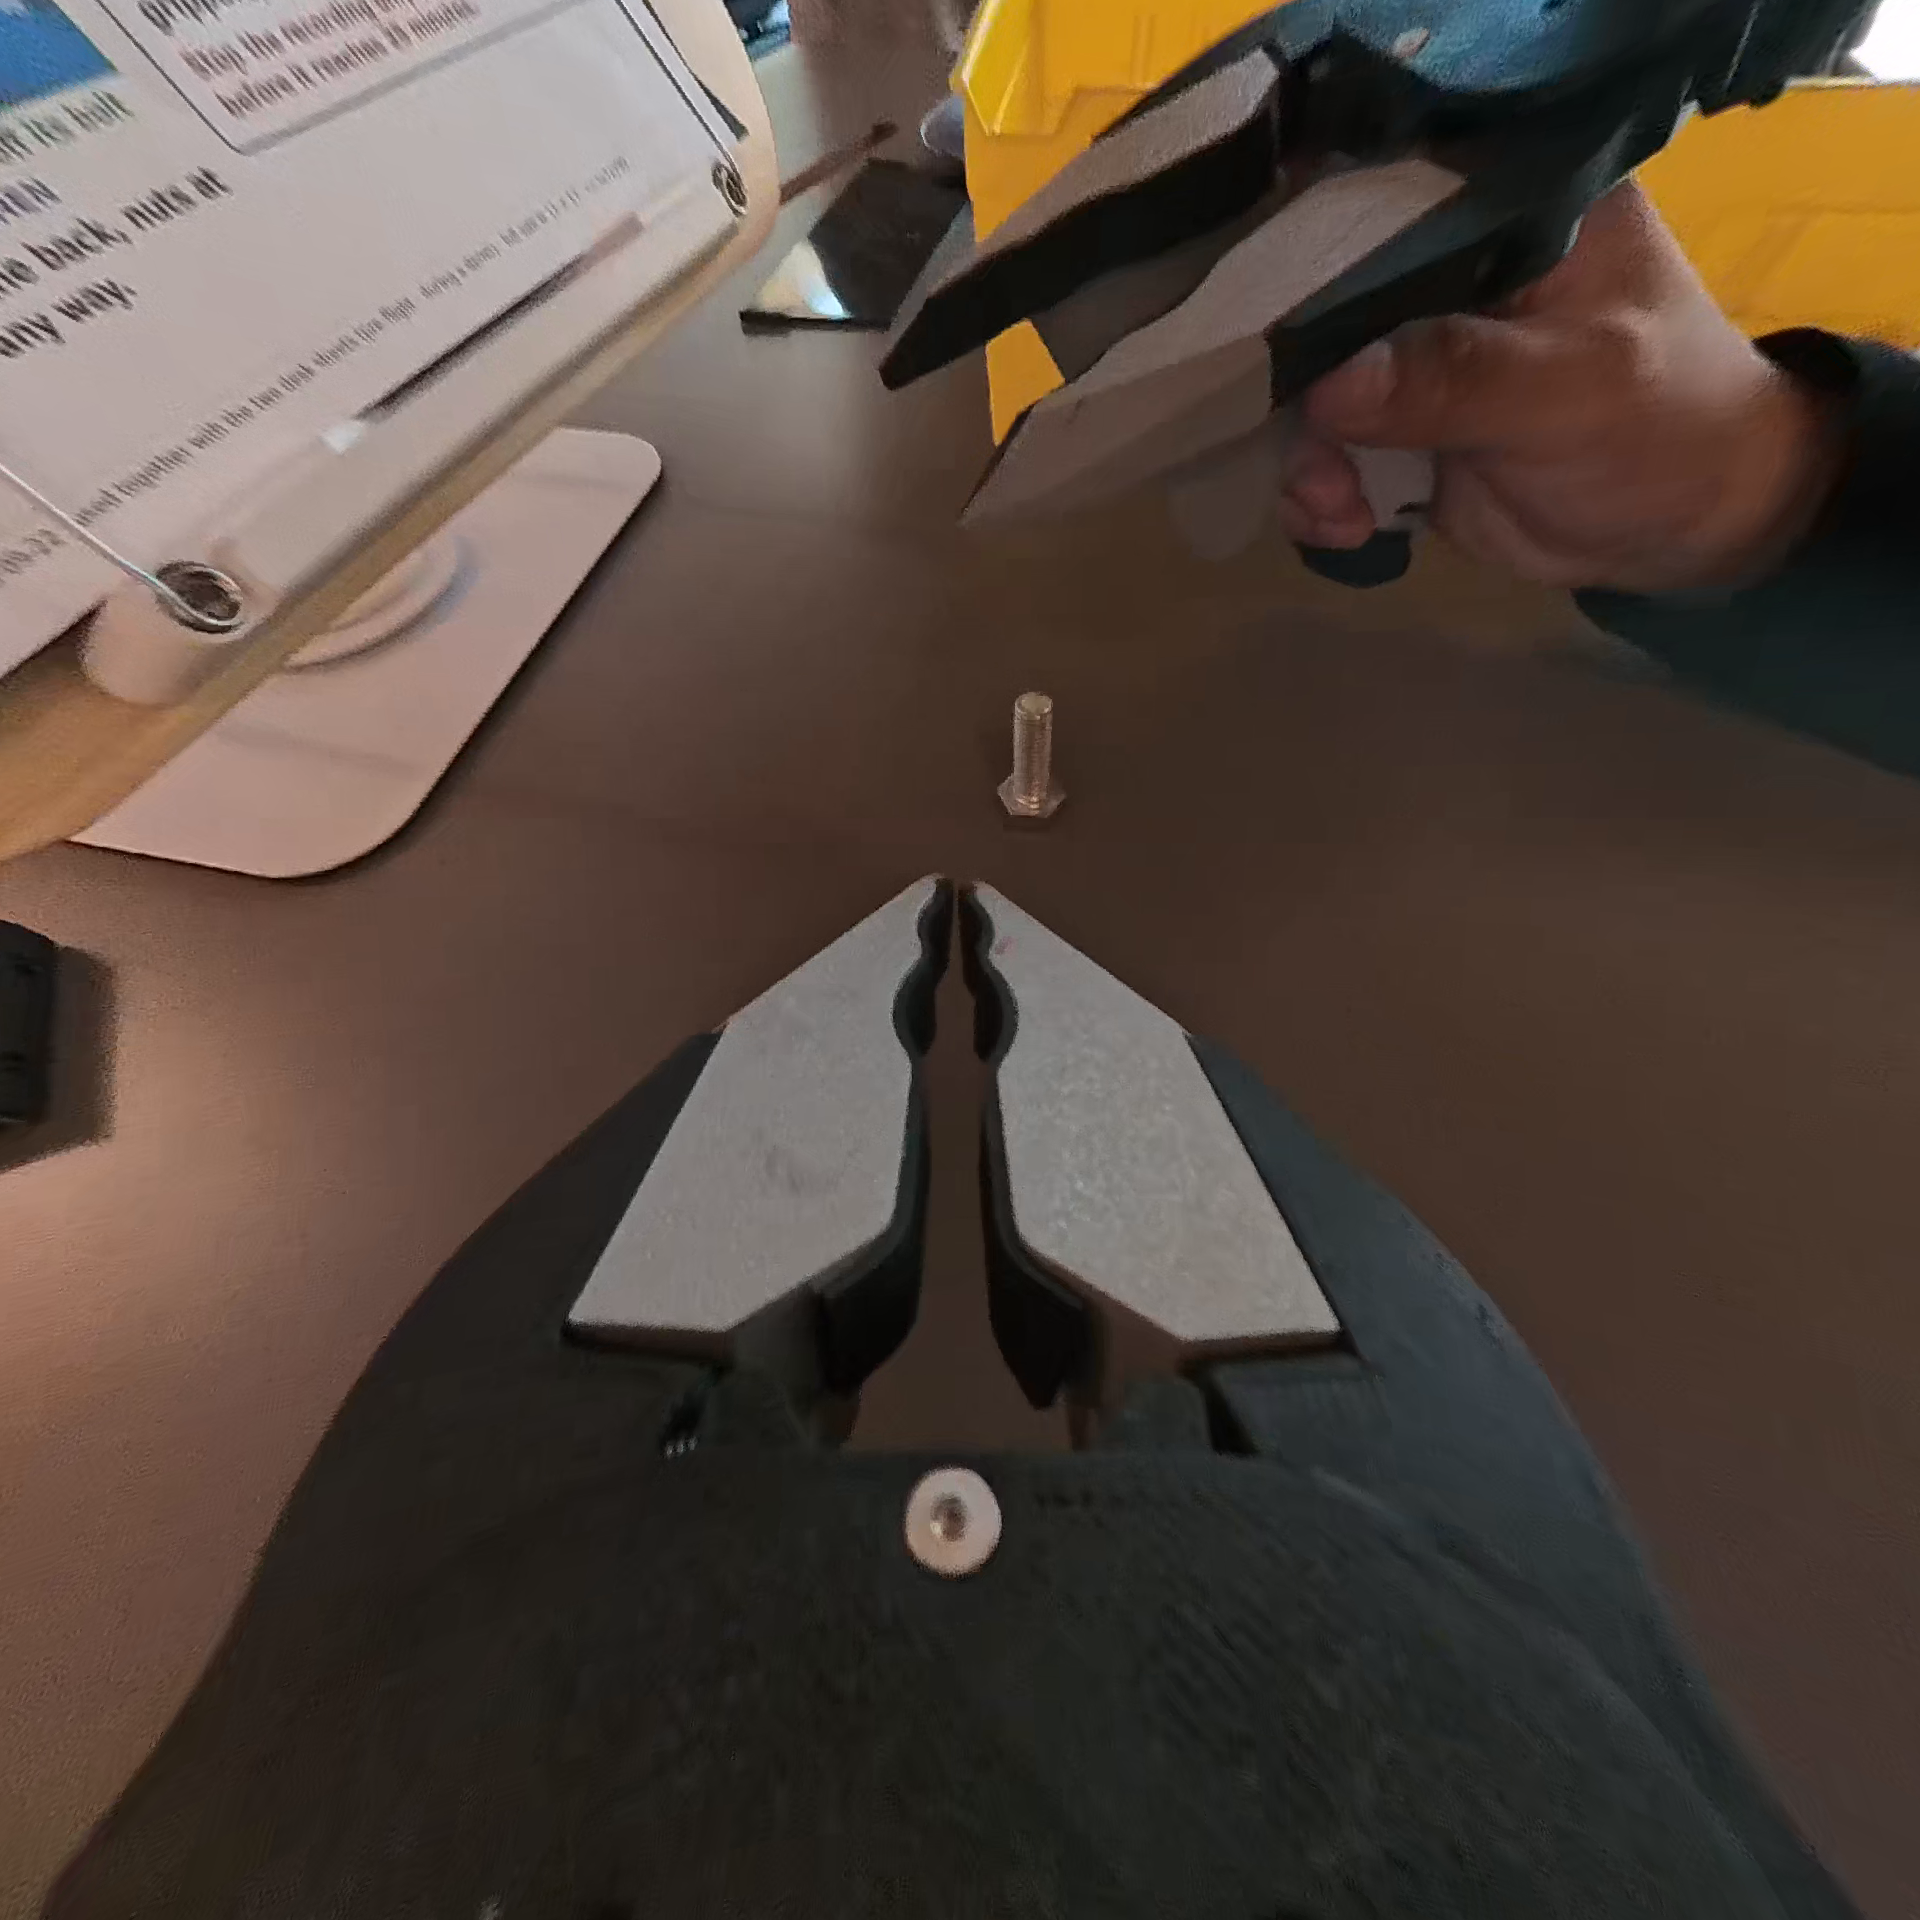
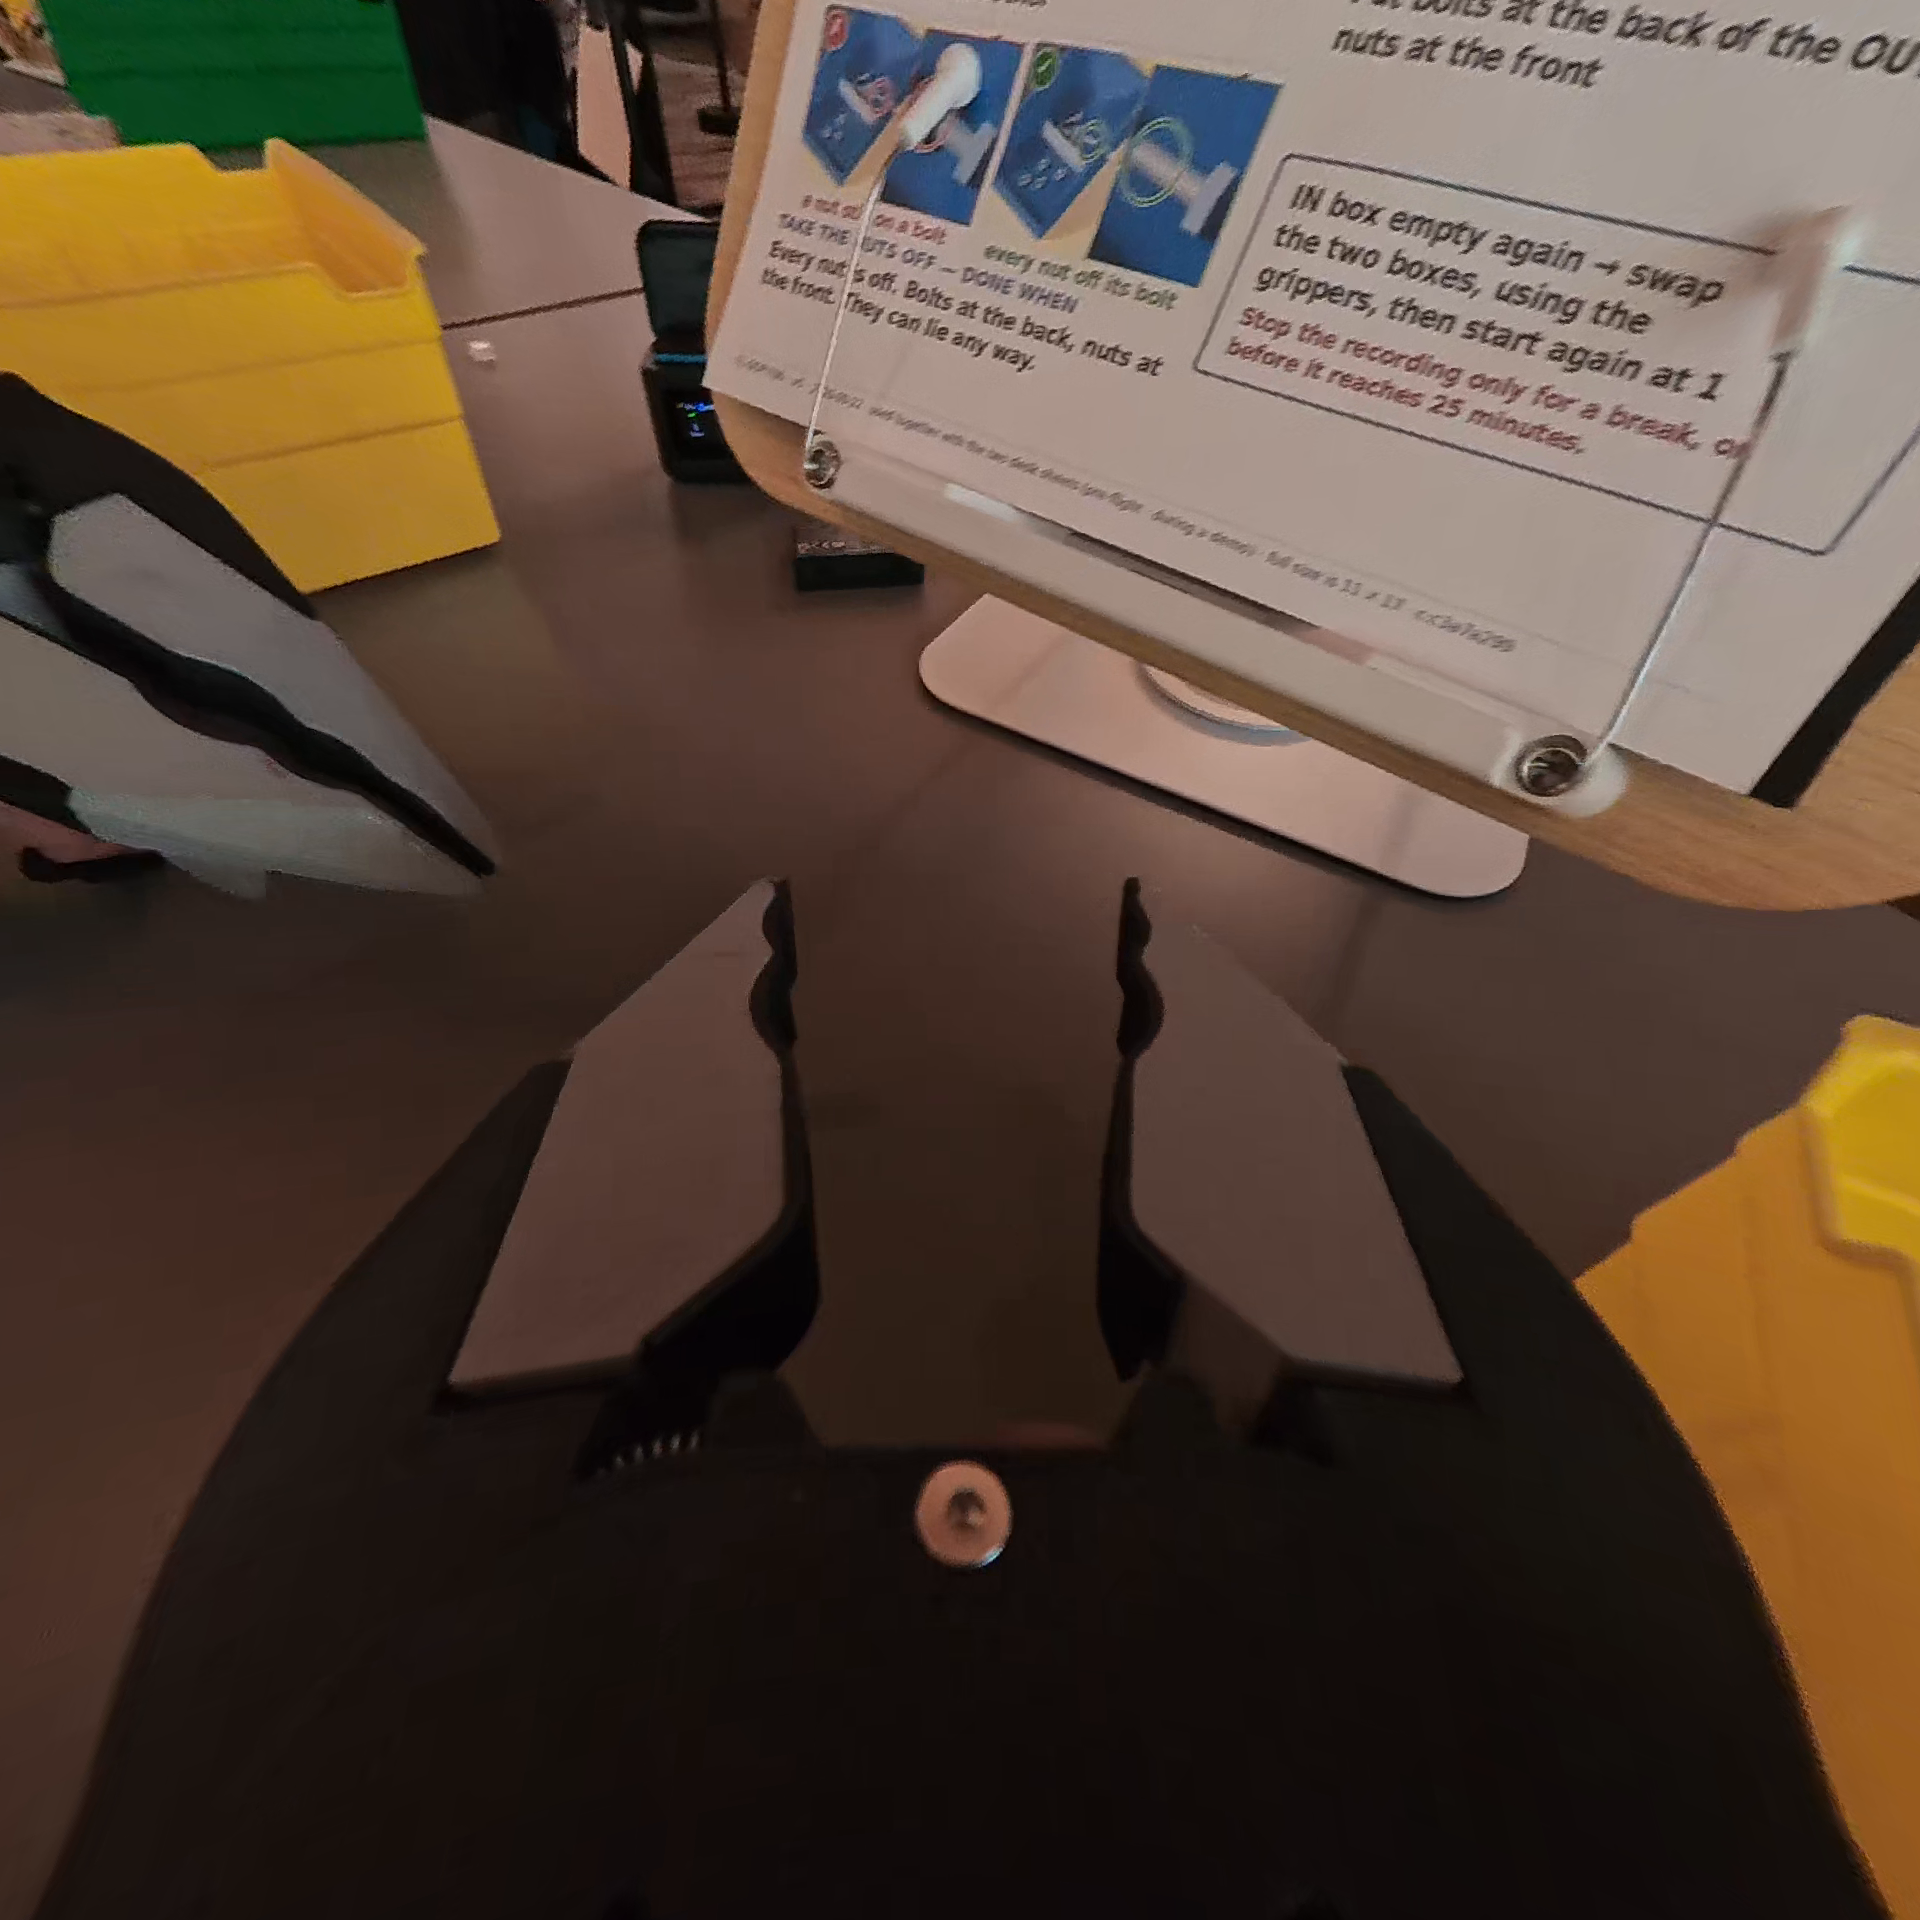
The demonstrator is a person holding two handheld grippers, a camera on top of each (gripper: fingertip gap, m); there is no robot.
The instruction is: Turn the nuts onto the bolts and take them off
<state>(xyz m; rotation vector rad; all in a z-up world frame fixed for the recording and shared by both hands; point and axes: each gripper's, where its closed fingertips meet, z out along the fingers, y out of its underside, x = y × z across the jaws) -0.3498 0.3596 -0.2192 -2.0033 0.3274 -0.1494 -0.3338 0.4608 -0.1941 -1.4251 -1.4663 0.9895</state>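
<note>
I count 1 bolt on the dark brown table: a silvery metal piece standing upright on its hexagonal head, threaded shank pointing up, just beyond the tips of my left gripper and not touching them. No nut shows in either view. My left gripper has 2 fingers, each a flat grey plate with a grainy surface set in matte black plastic, with wavy black inner edges; they are drawn together until only a thin slit remains at the tips, and nothing sits between them. My right gripper has the same 2 plated fingers, spread wide apart with bare table showing between them, holding nothing. In the left wrist view the right gripper hangs above the table at far right, well apart from the bolt, with a person's hand wrapped round its handle. I see 2 yellow plastic bins with smooth walls and stepped rims: 1 at far left in the right wrist view, and 1 close at the right edge. Behind the far 1 sits 1 green bin. 1 printed instruction sheet is held to a light wooden board by wire clips and 2 round metal fasteners, on 1 pale rounded base plate to the right of my right gripper. 1 small black device with a lit screen stands beyond it, with 1 flat black block lying near.
</note>
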